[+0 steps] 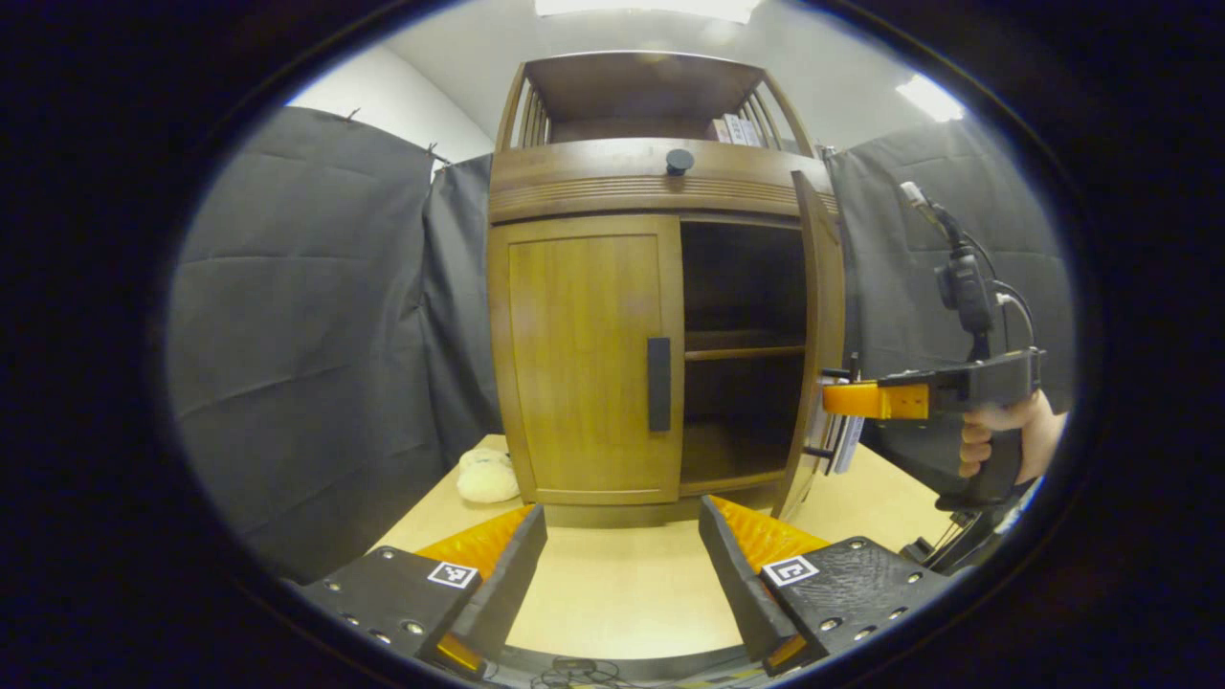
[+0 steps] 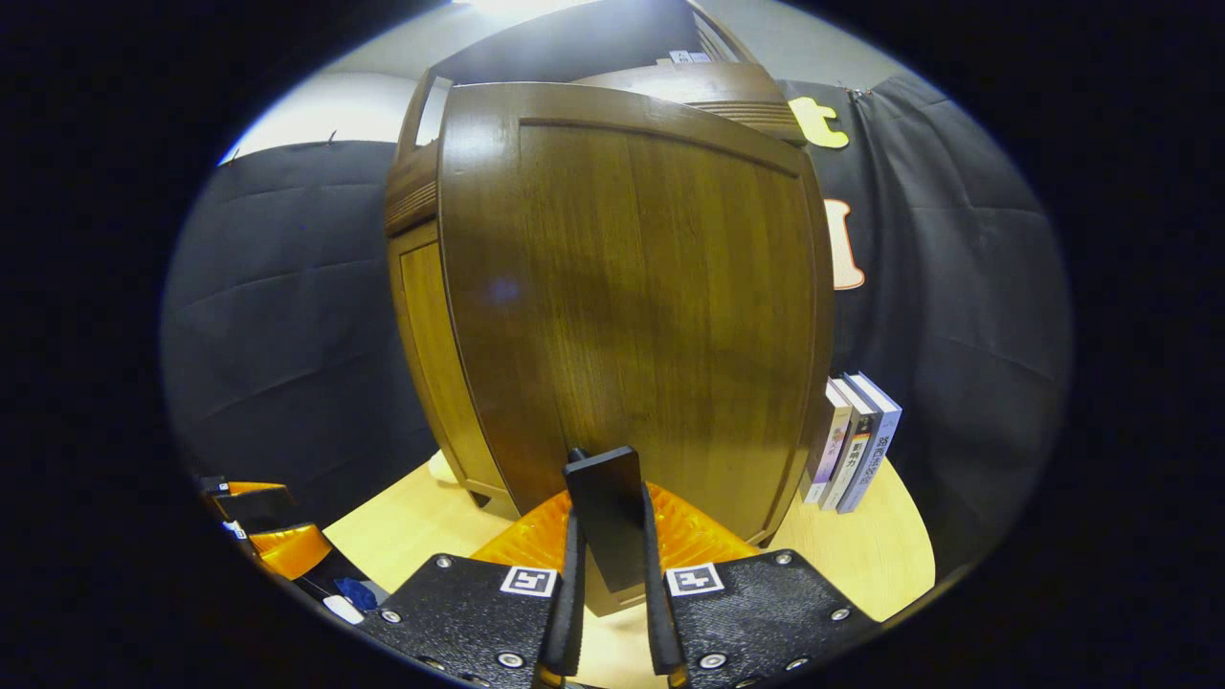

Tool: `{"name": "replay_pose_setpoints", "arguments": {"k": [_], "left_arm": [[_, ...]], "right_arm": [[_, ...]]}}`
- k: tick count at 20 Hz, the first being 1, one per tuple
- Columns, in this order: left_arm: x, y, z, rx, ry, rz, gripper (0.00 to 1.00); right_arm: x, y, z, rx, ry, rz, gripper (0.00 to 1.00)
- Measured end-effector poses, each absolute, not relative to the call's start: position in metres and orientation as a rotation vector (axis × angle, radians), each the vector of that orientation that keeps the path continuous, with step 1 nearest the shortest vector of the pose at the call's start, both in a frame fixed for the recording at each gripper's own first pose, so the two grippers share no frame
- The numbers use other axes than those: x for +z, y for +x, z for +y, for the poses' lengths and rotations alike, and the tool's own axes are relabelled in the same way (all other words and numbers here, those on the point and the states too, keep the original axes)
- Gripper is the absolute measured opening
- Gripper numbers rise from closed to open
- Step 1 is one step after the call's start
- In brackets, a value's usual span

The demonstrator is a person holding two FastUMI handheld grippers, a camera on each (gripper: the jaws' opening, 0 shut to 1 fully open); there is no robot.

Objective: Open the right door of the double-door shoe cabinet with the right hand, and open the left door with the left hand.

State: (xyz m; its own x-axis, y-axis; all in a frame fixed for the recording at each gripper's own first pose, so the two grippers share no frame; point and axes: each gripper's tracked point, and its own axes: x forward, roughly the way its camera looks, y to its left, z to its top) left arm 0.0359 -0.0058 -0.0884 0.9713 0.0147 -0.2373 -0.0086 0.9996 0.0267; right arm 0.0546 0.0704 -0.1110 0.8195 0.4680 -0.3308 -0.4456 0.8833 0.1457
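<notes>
Already the right door of the shoe cabinet on the desk stands swung open, right tongs clenched on its handle. Left tongs hover released before the closed left door.

I can't see the right gripper fingertips in the left gripper view — the open right door edge covers them. Books on the top shelf are too small to make out. Plush toy is half hidden behind the cabinet — can't tell what it is.
</notes>
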Motion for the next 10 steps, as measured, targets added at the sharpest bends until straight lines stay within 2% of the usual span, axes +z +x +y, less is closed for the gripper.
{"name": "replay_pose_setpoints", "arguments": {"k": [7, 10], "left_arm": [[-0.078, 0.066, -0.029, 0.03, -0.01, 0.203, 0.98], [-0.073, 0.065, -0.026, 0.041, -0.048, 0.179, 0.98]], "right_arm": [[-0.115, 0.032, 0.013, 0.557, 0.065, 0.384, 0.28], [-0.114, 0.03, -0.016, 0.567, 0.053, 0.373, 0.24]]}}
